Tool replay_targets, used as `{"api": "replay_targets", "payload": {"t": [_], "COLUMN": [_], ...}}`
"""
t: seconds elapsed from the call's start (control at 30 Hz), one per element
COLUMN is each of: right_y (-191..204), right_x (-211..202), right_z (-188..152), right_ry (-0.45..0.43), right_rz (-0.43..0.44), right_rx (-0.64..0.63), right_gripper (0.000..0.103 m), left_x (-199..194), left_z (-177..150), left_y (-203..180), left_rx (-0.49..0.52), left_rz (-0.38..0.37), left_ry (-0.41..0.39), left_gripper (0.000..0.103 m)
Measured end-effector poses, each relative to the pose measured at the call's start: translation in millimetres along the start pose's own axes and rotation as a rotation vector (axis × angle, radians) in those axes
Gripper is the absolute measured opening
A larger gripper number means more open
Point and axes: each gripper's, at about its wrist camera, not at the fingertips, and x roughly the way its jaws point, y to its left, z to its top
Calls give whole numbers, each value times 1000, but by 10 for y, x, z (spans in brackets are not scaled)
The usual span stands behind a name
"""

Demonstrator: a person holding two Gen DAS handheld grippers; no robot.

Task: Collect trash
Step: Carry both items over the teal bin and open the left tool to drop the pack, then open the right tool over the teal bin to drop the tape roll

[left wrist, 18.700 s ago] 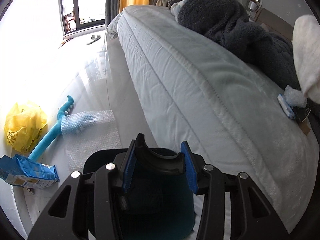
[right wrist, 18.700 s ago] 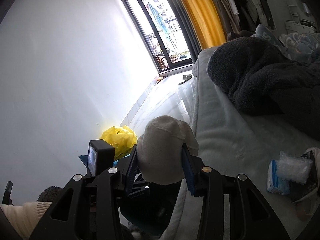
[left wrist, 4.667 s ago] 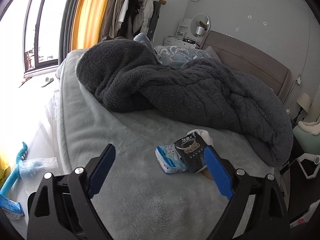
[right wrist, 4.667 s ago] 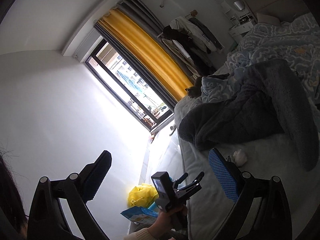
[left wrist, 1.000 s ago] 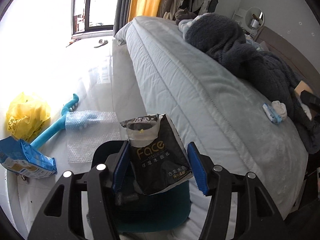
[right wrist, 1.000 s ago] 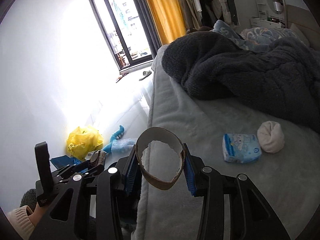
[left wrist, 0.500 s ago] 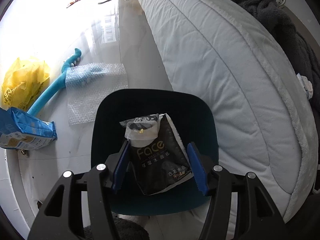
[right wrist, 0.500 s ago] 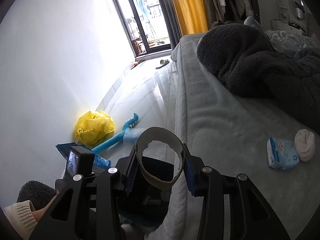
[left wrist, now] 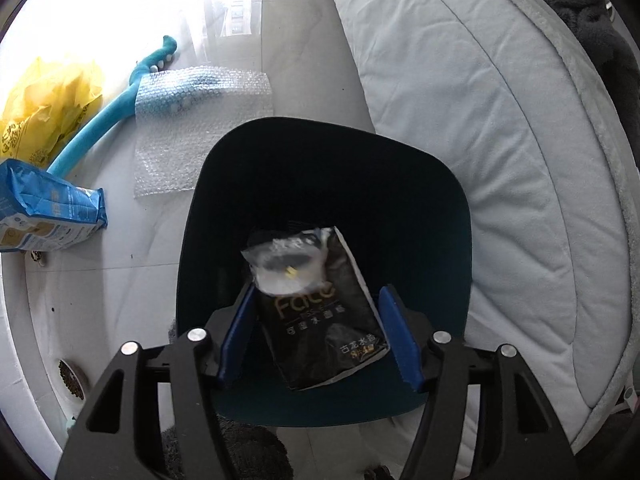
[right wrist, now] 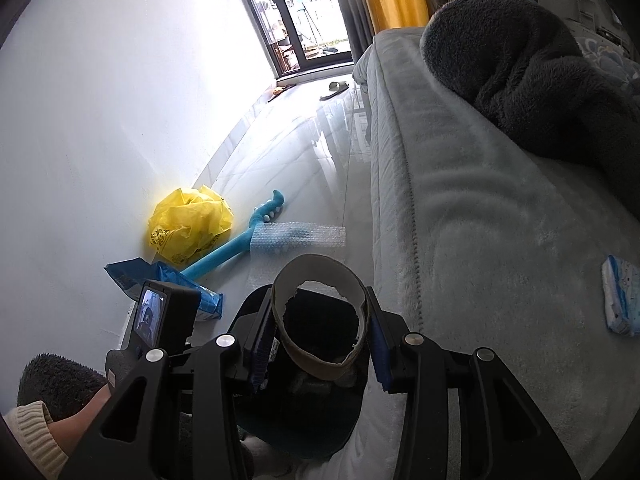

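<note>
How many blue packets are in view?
2: a blue bag on the floor beside the yellow bag, and a blue tissue pack on the bed. Others may be hidden.
</note>
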Motion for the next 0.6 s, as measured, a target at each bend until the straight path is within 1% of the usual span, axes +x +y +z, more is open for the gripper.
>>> {"api": "replay_targets", "payload": {"t": [0.1,0.23,0.37,0.5,0.6], "right_y": [7,45,72,114,148], "right_x": [46,110,208,370,505], "right_z": [8,11,25,3,-13], "right_ry": [6,14,28,56,80], "right_rz": [6,11,15,11,7], "right_rx": [4,4,2,-3,-8], "right_gripper": [43,43,43,43,43], "left_x": [-75,-159,-291,-512,-668], "left_z": [-4,-8,-9,-6,7], "left_y": [46,123,269,442,527], "left_rx": [-15,-28,-63,-107,-125], "left_rz": [-17,-17,-16,-26,-17], "left_ry": [-20,-38,-67,-143,-208], "left_gripper": [75,77,77,77,77]}}
